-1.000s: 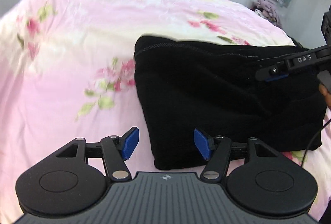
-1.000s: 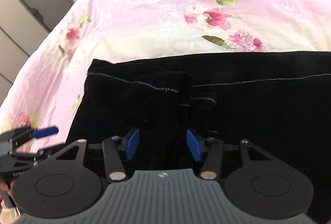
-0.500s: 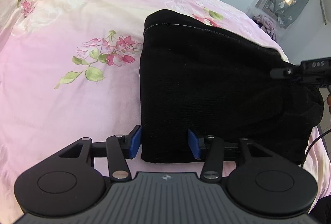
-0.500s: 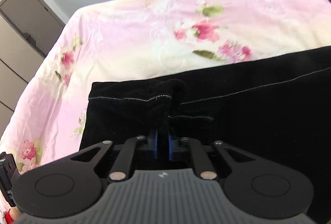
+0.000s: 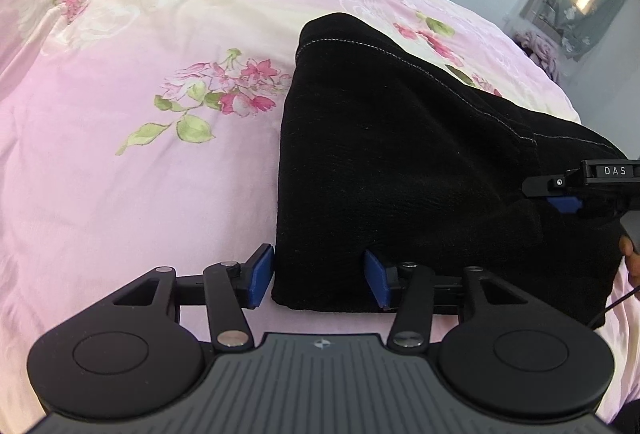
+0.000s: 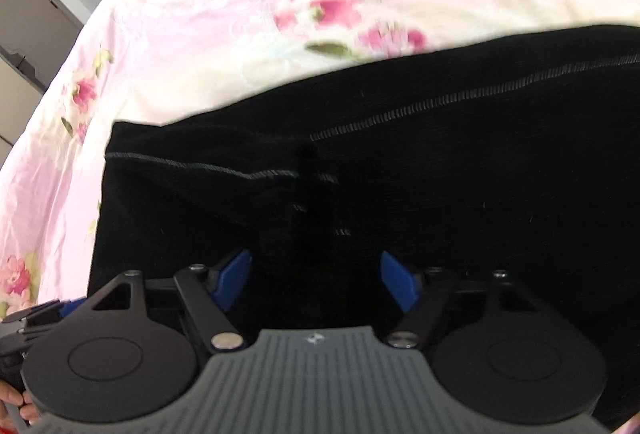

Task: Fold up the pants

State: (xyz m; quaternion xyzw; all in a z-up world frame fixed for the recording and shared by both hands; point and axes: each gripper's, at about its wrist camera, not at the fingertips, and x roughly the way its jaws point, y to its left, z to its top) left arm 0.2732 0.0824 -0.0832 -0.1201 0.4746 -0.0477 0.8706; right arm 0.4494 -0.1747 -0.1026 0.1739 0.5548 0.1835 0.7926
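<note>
Left gripper (image 5: 319,277), spread, straddles the black pants' (image 5: 420,169) near corner at 12 o'clock; right gripper (image 6: 314,280), spread, faces their middle.

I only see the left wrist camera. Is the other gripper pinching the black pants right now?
Observer: No. In the right wrist view the right gripper is open, with its blue pads apart above the black pants.
Child: Do the pants end near it?
Observer: Not on its right. The fabric runs off that picture's right edge.
Child: What's past the bed?
Observer: Cupboard doors stand to the left, beyond the pink floral bedspread.
</note>
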